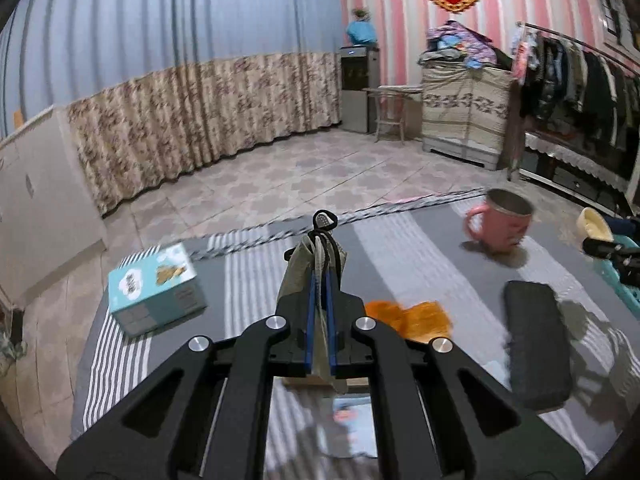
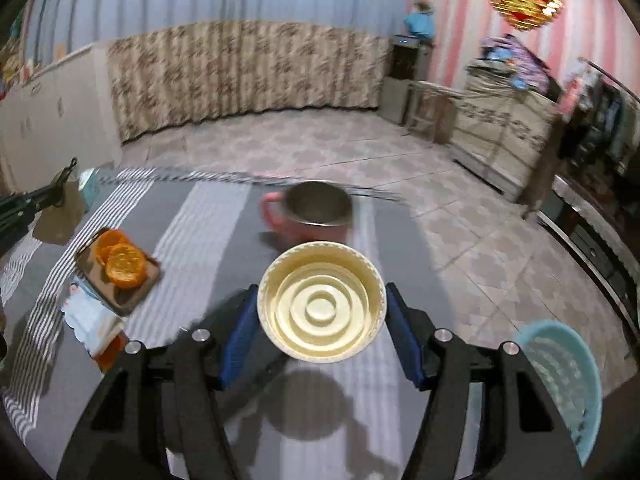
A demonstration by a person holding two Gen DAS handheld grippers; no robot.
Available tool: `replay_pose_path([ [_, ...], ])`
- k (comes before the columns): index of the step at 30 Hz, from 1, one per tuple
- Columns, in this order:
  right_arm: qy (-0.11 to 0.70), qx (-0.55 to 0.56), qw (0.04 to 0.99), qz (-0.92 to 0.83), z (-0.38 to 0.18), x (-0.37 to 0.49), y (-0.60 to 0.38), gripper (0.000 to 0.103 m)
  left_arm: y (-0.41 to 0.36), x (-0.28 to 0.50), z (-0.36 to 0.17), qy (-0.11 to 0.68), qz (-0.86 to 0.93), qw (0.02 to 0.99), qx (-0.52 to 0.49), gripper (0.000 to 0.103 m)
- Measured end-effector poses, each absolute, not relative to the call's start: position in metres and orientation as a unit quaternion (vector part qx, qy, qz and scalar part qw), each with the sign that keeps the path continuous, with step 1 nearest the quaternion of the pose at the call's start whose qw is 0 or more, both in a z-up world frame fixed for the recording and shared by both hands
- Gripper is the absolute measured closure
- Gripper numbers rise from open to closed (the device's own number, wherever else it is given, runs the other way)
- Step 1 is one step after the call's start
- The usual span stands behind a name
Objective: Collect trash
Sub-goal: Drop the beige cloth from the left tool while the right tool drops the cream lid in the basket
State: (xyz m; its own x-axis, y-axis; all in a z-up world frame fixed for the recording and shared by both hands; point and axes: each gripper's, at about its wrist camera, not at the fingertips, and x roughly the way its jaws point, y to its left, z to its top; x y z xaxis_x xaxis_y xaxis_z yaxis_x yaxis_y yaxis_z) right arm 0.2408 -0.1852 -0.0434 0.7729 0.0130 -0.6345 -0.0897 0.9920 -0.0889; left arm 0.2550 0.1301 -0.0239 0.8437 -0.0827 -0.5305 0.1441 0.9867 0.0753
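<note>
My left gripper (image 1: 320,276) is shut on a flat olive-brown scrap of wrapper (image 1: 298,272) and holds it above the grey striped table. The same scrap (image 2: 60,216) hangs from that gripper at the far left of the right wrist view. My right gripper (image 2: 322,312) is shut on a cream round plastic cup (image 2: 322,302), seen bottom-on, held above the table. That cup (image 1: 596,226) shows at the right edge of the left wrist view. A light blue plastic basket (image 2: 568,376) stands at the lower right, beside the right gripper.
A pink mug (image 1: 500,220) stands at the far side of the table (image 2: 208,232). Orange peel (image 2: 120,262) lies on a brown tray. A teal tissue box (image 1: 156,294) sits at the left and a black case (image 1: 536,344) at the right. A blue printed packet (image 2: 90,320) lies near the tray.
</note>
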Motion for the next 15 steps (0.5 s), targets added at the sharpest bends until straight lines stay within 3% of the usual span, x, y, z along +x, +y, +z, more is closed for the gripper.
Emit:
replay_pose_path([
  [8,0.327,-0.003,0.942,-0.076,-0.035,0.186,-0.310,0.042,0.042,0.233,-0.001,0.258,-0.114,0.957,0.073,0.100],
  [15,0.327,0.045,0.929,-0.167,-0.064,0.155,-0.400,0.042,-0.046,0.216,-0.001,0.258,-0.167,0.949,0.073,0.100],
])
